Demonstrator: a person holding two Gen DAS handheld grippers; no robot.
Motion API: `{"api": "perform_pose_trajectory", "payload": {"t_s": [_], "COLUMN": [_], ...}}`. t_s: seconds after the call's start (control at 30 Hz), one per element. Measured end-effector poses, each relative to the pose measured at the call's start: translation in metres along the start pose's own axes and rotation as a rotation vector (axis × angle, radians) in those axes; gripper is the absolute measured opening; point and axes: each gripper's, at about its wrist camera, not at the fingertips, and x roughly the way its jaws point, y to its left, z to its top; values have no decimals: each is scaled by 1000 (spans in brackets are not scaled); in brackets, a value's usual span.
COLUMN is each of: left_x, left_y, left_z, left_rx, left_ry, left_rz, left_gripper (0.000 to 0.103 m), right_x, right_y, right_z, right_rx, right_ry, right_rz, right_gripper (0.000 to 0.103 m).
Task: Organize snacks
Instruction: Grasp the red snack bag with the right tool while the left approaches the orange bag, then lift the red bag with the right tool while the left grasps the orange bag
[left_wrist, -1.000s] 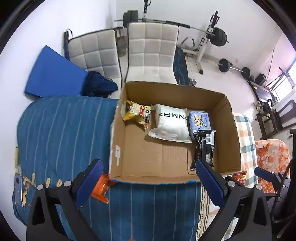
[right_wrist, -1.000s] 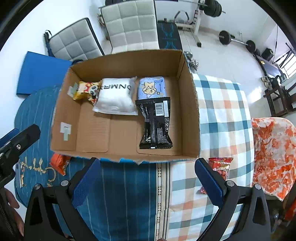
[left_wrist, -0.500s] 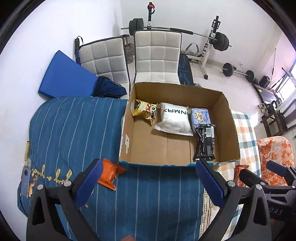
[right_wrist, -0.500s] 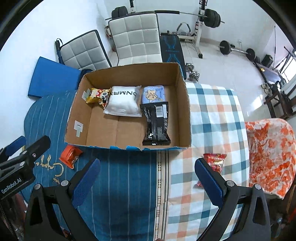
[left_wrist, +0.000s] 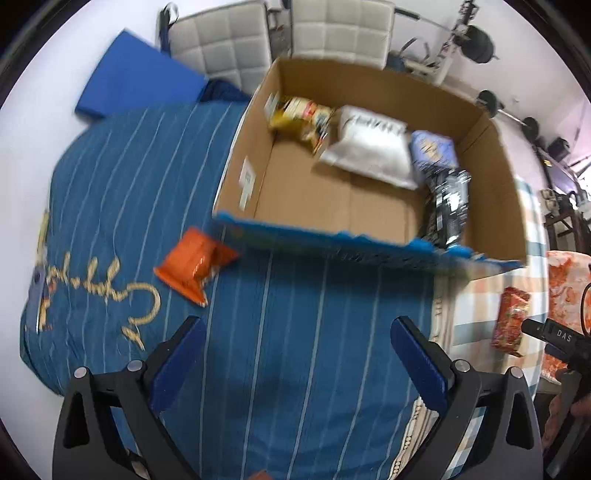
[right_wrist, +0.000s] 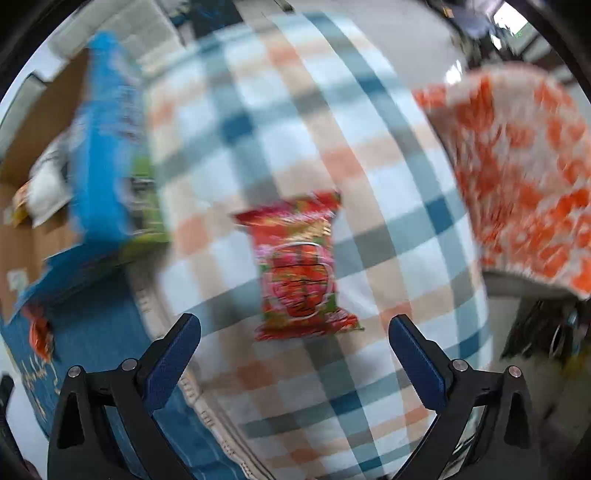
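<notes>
A cardboard box (left_wrist: 491, 177) sits on the bed holding a yellow packet (left_wrist: 301, 118), a white pouch (left_wrist: 369, 146), a pale blue packet (left_wrist: 434, 151) and a black packet (left_wrist: 448, 205). An orange packet (left_wrist: 194, 264) lies on the blue blanket left of the box. My left gripper (left_wrist: 299, 360) hangs open above the blanket, nothing between its fingers. A red snack packet (right_wrist: 301, 269) lies on the checked cloth, just ahead of my open right gripper (right_wrist: 293, 354). In the left wrist view the red packet (left_wrist: 511, 321) lies right of the box.
The box's blue printed corner (right_wrist: 107, 147) is at the left of the right wrist view. An orange floral cushion (right_wrist: 524, 170) lies to the right of the checked cloth (right_wrist: 388, 155). Two white chairs (left_wrist: 225, 40) and gym weights stand behind the box.
My right gripper has swung right and dropped close over the red packet; its view is blurred. My left gripper has shifted left and lower, toward the orange packet.
</notes>
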Motion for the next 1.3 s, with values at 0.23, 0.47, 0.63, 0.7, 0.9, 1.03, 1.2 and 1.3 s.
{"api": "perform_pose_trajectory", "payload": {"t_s": [0.23, 0.47, 0.63, 0.7, 0.9, 1.03, 1.2, 1.3], "left_x": [32, 53, 72, 78, 95, 114, 141, 150], "left_y": [35, 94, 135, 145, 148, 142, 137, 133], "left_z": [-6, 1, 9, 16, 39, 53, 61, 63], "left_rx": [-121, -212, -269, -257, -114, -12, 60, 92], "left_ry": [67, 111, 155, 167, 181, 216, 273, 273], "left_rz": [42, 96, 78, 80, 101, 90, 57, 21], "left_gripper": [103, 103, 103, 103, 103, 103, 103, 101], "right_x": [61, 81, 71, 68, 56, 49, 47, 45], "right_y": [-16, -4, 14, 23, 57, 84, 111, 127], "right_z": [14, 9, 3, -3, -34, -48, -56, -60], "right_rx": [65, 26, -14, -36, -112, -168, -197, -218], "right_ry": [117, 151, 161, 166, 183, 171, 160, 147], "right_rz": [11, -22, -24, -18, 26, 31, 18, -4], "right_gripper": [103, 89, 61, 61, 60, 59, 58, 58]}}
